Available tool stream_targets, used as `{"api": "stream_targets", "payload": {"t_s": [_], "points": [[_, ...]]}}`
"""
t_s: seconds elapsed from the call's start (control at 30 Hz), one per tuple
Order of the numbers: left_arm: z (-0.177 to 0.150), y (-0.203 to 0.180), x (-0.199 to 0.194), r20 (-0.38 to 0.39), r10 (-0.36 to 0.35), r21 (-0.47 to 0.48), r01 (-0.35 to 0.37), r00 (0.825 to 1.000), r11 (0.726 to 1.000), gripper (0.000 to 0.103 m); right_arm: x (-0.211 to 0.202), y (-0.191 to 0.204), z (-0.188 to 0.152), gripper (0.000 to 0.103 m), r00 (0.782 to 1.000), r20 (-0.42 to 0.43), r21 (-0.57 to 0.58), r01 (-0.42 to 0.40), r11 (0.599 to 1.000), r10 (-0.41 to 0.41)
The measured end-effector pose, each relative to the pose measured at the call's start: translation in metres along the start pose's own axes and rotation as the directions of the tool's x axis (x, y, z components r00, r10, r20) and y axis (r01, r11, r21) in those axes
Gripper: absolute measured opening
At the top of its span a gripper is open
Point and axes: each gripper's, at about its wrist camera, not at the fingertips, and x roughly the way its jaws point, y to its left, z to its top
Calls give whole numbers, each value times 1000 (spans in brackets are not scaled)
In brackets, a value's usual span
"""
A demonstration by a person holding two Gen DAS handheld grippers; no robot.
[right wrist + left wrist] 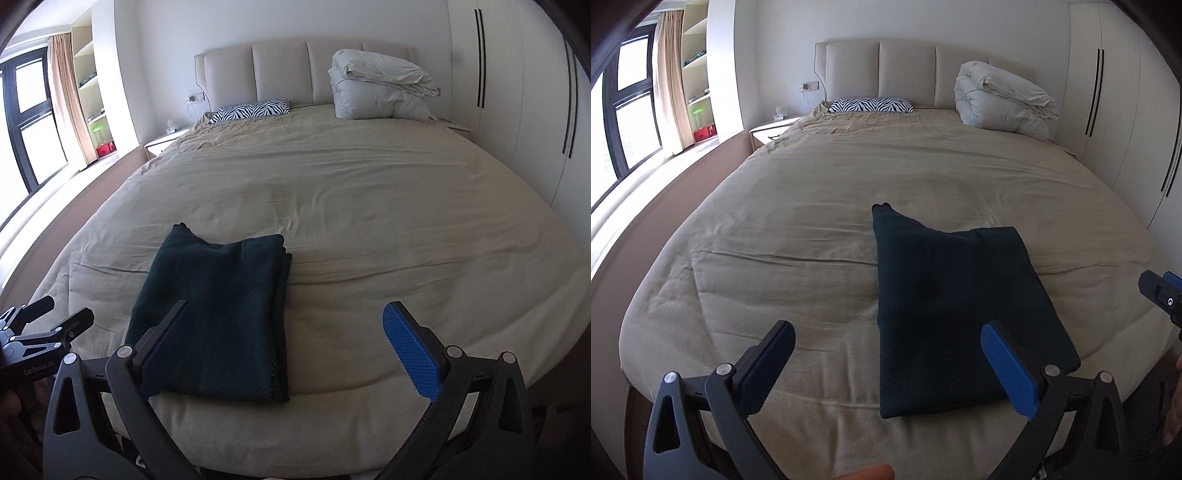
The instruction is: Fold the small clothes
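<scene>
A dark green knit garment lies folded into a flat rectangle near the foot edge of the bed, with one corner sticking out at its far left. It also shows in the right wrist view. My left gripper is open and empty, hovering above the garment's near left part. My right gripper is open and empty, above the garment's near right edge. The right gripper shows at the right edge of the left wrist view. The left gripper shows at the left edge of the right wrist view.
The bed has a beige cover. A zebra-print pillow and a bundled white duvet lie by the padded headboard. A nightstand and window stand to the left, a white wardrobe to the right.
</scene>
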Motion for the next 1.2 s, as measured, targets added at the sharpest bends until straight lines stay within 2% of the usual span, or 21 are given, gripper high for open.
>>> {"api": "stream_targets", "payload": {"t_s": [0.13, 0.3, 0.4, 0.63, 1.2], "points": [[-10, -4, 12, -38, 32, 19, -32, 999, 999, 103, 20, 5, -7, 103, 999, -38, -31, 28, 999, -29], [-13, -4, 21, -63, 38, 19, -36, 997, 999, 103, 44, -3, -12, 103, 992, -129, 43, 0, 999, 6], [-14, -1, 26, -88, 26, 1, -26, 996, 1000, 103, 50, -2, -18, 103, 987, -158, 46, 2, 999, 5], [-16, 7, 32, -109, 29, -25, -32, 994, 999, 103, 56, 7, -25, 103, 984, -179, 20, -3, 1000, 6], [-20, 7, 37, -126, 23, -22, -26, 992, 999, 103, 67, 23, -29, 103, 980, -200, -6, 2, 1000, -4]]}}
